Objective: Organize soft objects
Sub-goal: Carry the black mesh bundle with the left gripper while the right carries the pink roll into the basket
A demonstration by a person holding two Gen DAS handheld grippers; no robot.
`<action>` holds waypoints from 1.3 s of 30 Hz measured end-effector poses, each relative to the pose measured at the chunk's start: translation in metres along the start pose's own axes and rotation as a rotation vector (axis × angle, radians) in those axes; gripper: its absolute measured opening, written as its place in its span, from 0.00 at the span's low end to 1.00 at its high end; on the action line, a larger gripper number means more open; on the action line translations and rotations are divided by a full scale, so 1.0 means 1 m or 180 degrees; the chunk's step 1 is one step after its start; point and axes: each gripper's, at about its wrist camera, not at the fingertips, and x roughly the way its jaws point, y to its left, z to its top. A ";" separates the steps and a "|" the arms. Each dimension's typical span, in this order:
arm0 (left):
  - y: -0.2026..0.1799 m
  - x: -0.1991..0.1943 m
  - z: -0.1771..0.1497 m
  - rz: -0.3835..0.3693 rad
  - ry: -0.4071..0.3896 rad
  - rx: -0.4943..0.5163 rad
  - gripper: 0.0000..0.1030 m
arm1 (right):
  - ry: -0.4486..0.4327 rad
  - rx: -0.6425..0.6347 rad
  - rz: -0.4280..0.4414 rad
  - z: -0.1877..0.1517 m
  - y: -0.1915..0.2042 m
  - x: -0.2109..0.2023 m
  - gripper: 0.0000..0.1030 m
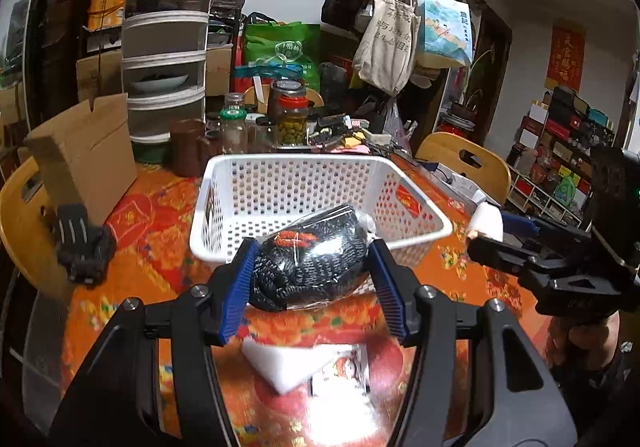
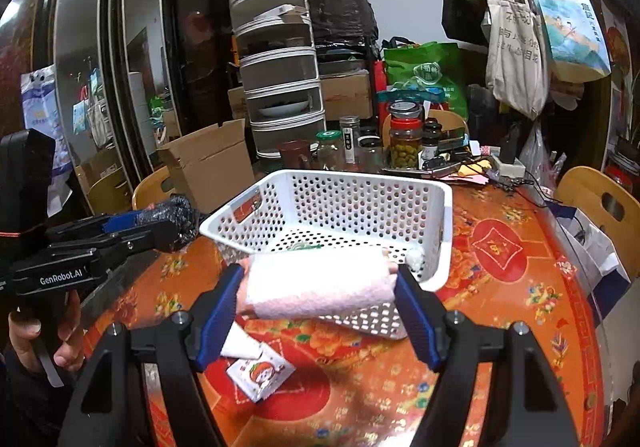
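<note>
Before the white basket (image 1: 416,225), left claw (image 1: 312,267) grips bagged black knit (image 1: 308,263), right claw (image 2: 318,283) pink towel (image 2: 320,283).

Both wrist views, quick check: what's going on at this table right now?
A person holds a gripper in each hand. The left gripper is shut on a dark knit bundle in clear plastic, the right gripper on a rolled pink towel. Both are lifted just in front of the white perforated basket, which looks empty. A small printed packet lies on the orange tablecloth.
</note>
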 end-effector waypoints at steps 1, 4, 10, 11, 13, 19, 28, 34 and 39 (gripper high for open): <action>-0.001 0.002 0.007 0.0027 0.0010 0.0018 0.52 | 0.0007 0.0018 -0.0008 0.004 -0.002 0.002 0.72; -0.002 0.012 0.022 0.0036 0.0045 0.0035 0.52 | 0.0033 0.0012 -0.0053 0.015 -0.005 0.006 0.72; -0.005 0.036 0.054 0.0032 0.0165 0.0057 0.52 | 0.0157 -0.0034 -0.0168 0.037 -0.008 0.025 0.72; -0.005 0.042 0.057 0.0042 0.0187 0.0054 0.52 | 0.0192 -0.0032 -0.0182 0.041 -0.009 0.030 0.72; -0.002 0.057 0.069 0.0066 0.0283 0.0025 0.52 | 0.0268 -0.0013 -0.0213 0.047 -0.011 0.041 0.72; 0.009 0.108 0.087 0.0173 0.0585 -0.0047 0.52 | 0.0507 0.0028 -0.0369 0.059 -0.023 0.076 0.72; 0.024 0.203 0.079 0.0327 0.1213 -0.0099 0.52 | 0.1093 0.0204 -0.0398 0.063 -0.047 0.143 0.72; 0.029 0.239 0.071 0.0366 0.1460 -0.0086 0.52 | 0.1340 0.0124 -0.0453 0.053 -0.048 0.166 0.72; 0.027 0.256 0.060 0.0416 0.1617 -0.0054 0.52 | 0.1461 0.0154 -0.0493 0.044 -0.052 0.185 0.72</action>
